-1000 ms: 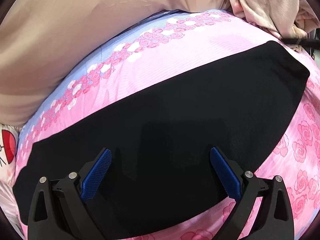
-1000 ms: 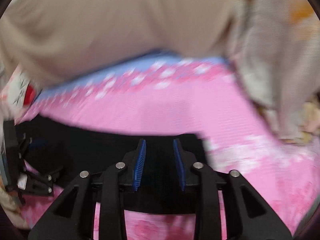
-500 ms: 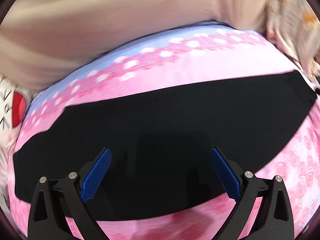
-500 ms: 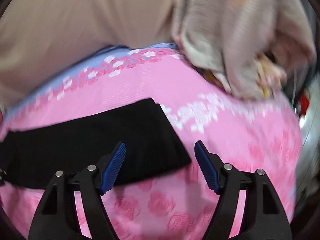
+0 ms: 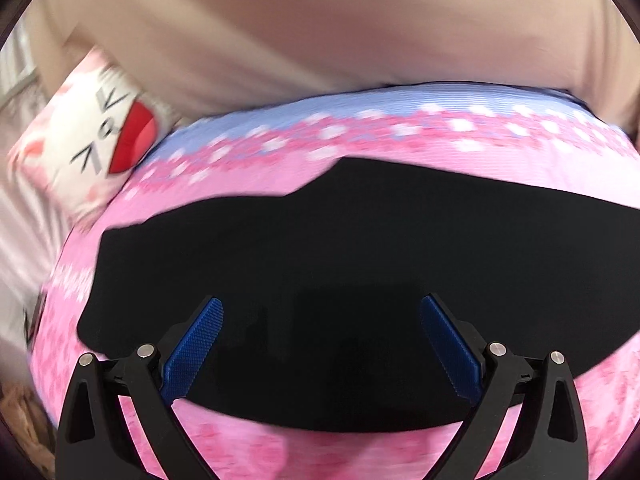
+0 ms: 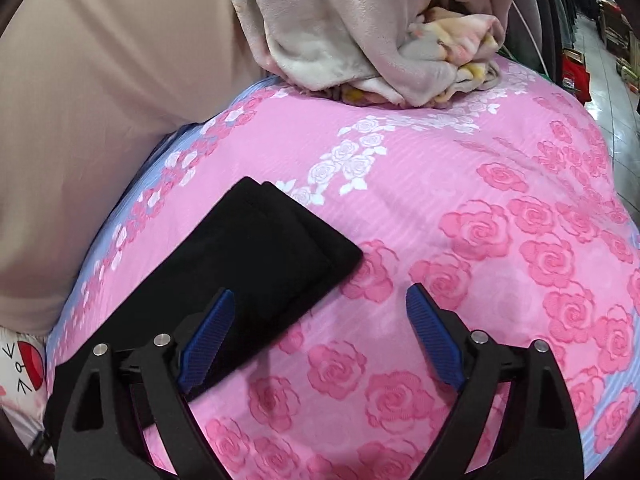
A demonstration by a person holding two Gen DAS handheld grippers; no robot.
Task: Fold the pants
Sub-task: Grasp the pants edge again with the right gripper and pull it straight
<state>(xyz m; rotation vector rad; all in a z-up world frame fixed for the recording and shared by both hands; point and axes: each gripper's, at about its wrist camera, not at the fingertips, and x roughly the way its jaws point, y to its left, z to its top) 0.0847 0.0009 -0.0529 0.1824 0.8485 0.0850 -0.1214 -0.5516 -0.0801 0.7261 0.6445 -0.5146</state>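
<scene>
Black fabric pants [image 5: 360, 280], folded into a long flat band, lay across a bed covered by a pink rose-patterned bedspread [image 6: 480, 208] with a pale blue strip along its far edge. In the left wrist view, the left tongs [image 5: 320, 316] hung over the wider part of the band, spread wide, both blue ribbed pads [image 5: 194, 344] above black cloth and holding nothing. That view was blurred. One end of the pants showed a stepped outline near a white cartoon-face pillow [image 5: 100, 136] at the left.

In the right wrist view, the right tongs [image 6: 320, 304] were also spread wide and held nothing. Their left pad overlapped the black cloth in the picture, while the right pad stood over bare bedspread. The squared end of the pants [image 6: 272, 248] lay just ahead of the tongs, showing layered edges. A crumpled beige plush blanket with floral print [image 6: 380, 40] sat at the far side of the bed, well apart from the pants. Beige fabric [image 6: 100, 100] rose behind the bed.
</scene>
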